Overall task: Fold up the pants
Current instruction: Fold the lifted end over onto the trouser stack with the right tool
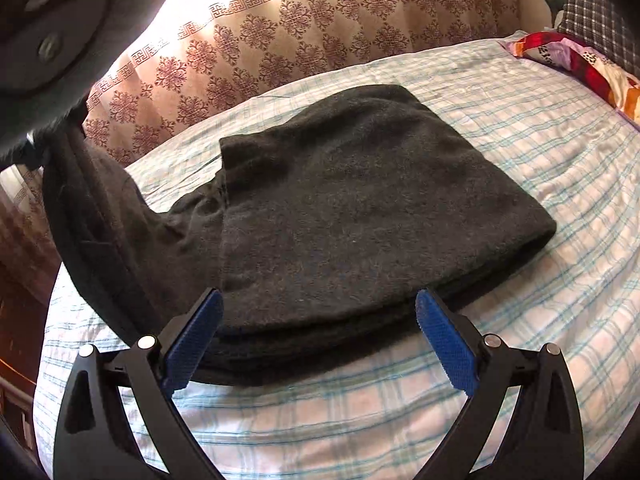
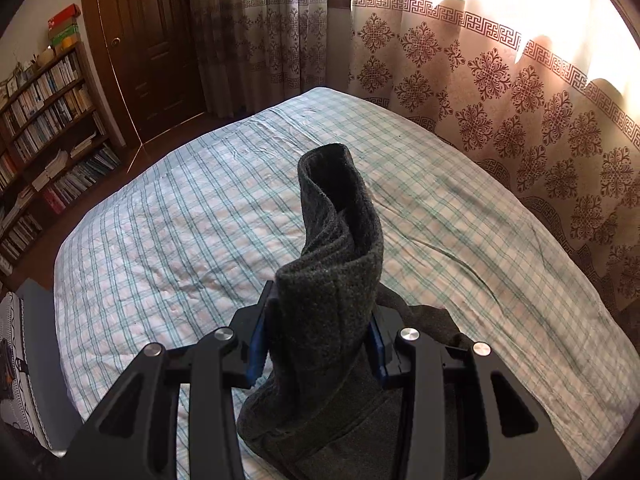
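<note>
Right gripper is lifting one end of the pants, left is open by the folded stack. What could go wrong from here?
1. The right gripper clamps a thick bunched wad of the pants; inner layers could slip out, spoiling the fold.
2. The lifted end stays joined to the folded stack; pulling may drag or unroll it, since the left gripper is open and pins nothing.
3. The bedsheet could rumple if the stack slides.

charcoal pants (image 1: 352, 208), blue-green plaid sheet (image 1: 520, 152), floral-patterned beige curtain (image 2: 500, 92).
</note>
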`<control>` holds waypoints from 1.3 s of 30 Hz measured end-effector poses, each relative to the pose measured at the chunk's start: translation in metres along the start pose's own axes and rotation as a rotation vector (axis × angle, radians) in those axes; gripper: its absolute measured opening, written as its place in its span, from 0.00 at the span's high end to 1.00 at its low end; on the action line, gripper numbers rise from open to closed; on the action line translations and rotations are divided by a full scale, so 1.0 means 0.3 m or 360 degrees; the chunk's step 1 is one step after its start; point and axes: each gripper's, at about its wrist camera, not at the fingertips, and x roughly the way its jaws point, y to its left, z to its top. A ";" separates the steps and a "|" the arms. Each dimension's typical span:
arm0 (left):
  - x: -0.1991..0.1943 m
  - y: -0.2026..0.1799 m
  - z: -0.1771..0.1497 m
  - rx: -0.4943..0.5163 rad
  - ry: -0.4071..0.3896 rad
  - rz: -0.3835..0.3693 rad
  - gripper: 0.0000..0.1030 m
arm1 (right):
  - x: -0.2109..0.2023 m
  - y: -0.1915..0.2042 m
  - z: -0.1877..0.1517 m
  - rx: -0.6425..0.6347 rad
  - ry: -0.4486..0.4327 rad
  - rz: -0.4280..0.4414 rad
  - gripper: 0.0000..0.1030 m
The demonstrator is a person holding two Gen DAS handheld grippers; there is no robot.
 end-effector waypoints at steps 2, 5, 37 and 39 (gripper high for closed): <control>0.034 0.020 -0.002 -0.0100 0.0084 -0.0152 0.04 | -0.016 -0.032 -0.008 0.0031 -0.0007 0.0010 0.61; 0.102 0.032 -0.028 -0.0203 0.0239 -0.0301 0.04 | -0.034 -0.068 -0.026 0.0079 -0.0020 0.0017 0.61; 0.027 0.037 -0.123 -0.0048 0.0253 -0.0435 0.04 | -0.242 -0.650 -1.238 0.1559 -0.0294 -0.0056 0.37; -0.030 0.080 -0.136 -0.0060 0.0223 -0.0462 0.04 | -0.301 -0.654 -1.227 0.1473 -0.0315 -0.0170 0.36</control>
